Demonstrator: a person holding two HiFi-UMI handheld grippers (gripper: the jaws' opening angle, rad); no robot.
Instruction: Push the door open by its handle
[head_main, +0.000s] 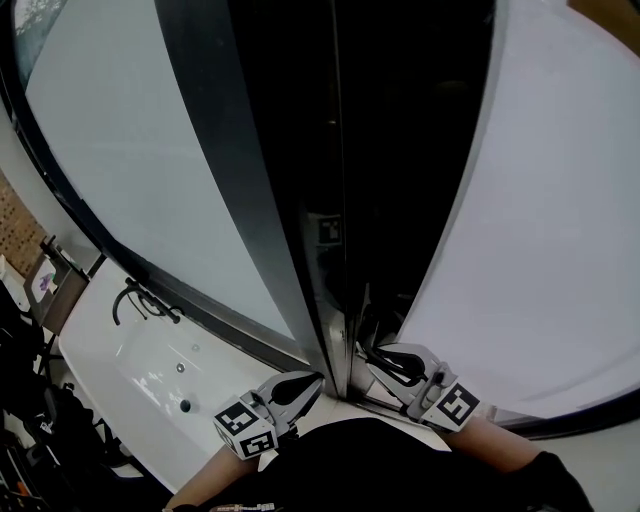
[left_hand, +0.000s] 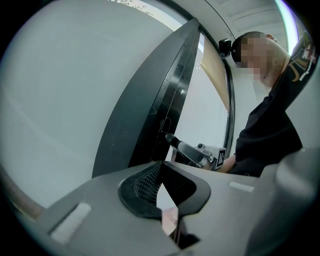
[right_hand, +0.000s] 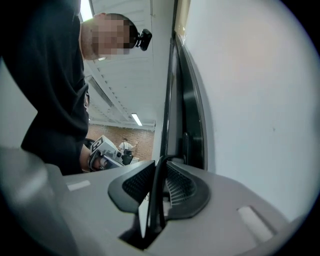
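A frosted glass door (head_main: 150, 150) in a black frame (head_main: 290, 200) stands ajar, with darkness in the gap. Its handle (right_hand: 158, 195) is a thin dark bar near the door's edge. My right gripper (right_hand: 161, 164) is shut on that bar, which runs between the two pads. In the head view the right gripper (head_main: 385, 358) sits low against the door edge. My left gripper (head_main: 305, 388) hangs just left of it, apart from the door, jaws together and holding nothing. The left gripper view shows its own jaws (left_hand: 161, 170) and, beyond them, the right gripper (left_hand: 192, 152) on the door.
A second frosted panel (head_main: 560, 250) fills the right side. A white washbasin (head_main: 120, 350) with a black tap (head_main: 140, 300) lies to the lower left. The person's dark sleeve (head_main: 380, 465) and body are close behind both grippers.
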